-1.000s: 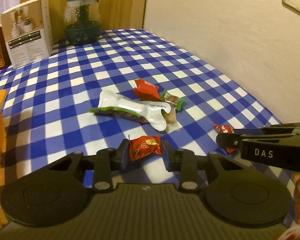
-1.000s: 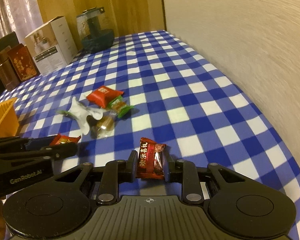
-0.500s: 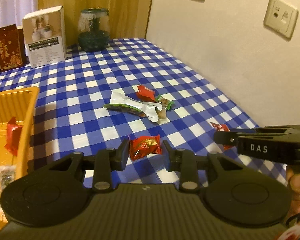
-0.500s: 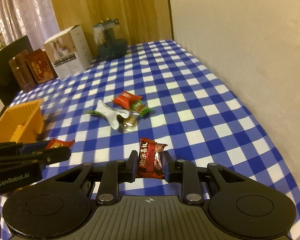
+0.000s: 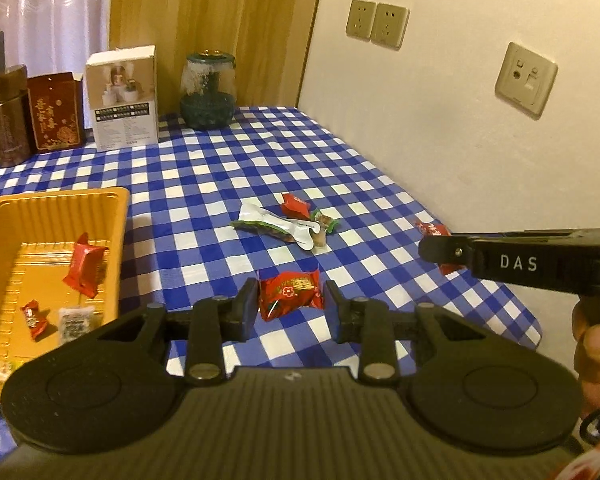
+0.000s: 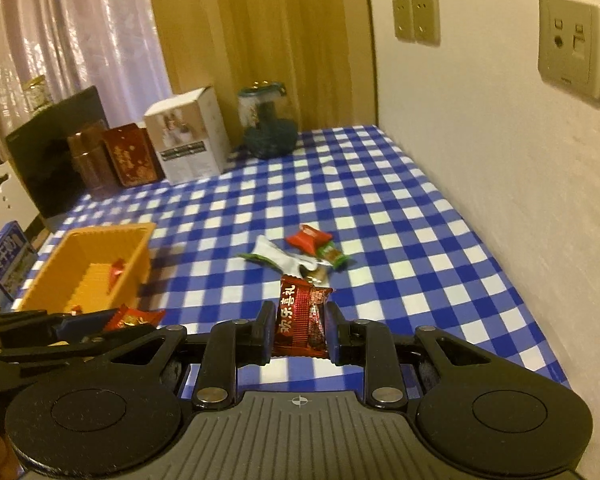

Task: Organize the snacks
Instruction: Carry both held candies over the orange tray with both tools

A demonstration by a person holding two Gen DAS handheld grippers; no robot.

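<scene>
My left gripper (image 5: 291, 300) is shut on a red flower-print candy (image 5: 290, 290), held above the checked table. My right gripper (image 6: 298, 328) is shut on a dark red candy with gold characters (image 6: 300, 320), also lifted off the cloth. In the left wrist view the right gripper (image 5: 440, 248) reaches in from the right with its candy (image 5: 432, 229) peeking out. A yellow tray (image 5: 60, 200) on the left holds several wrapped snacks (image 5: 85, 265). A small pile of snacks (image 5: 288, 222) lies mid-table: a white pouch, a red candy and a green-wrapped one.
Along the table's far edge stand a white box (image 5: 124, 98), a red box (image 5: 56, 116), a brown tin (image 5: 6, 120) and a glass jar (image 5: 208, 94). The wall with sockets (image 5: 526, 78) borders the table on the right. A blue carton (image 6: 8, 256) sits left of the tray.
Both grippers rose and drew back from the table, each keeping its candy. The yellow tray came into view on the left and the snack pile now looks farther away.
</scene>
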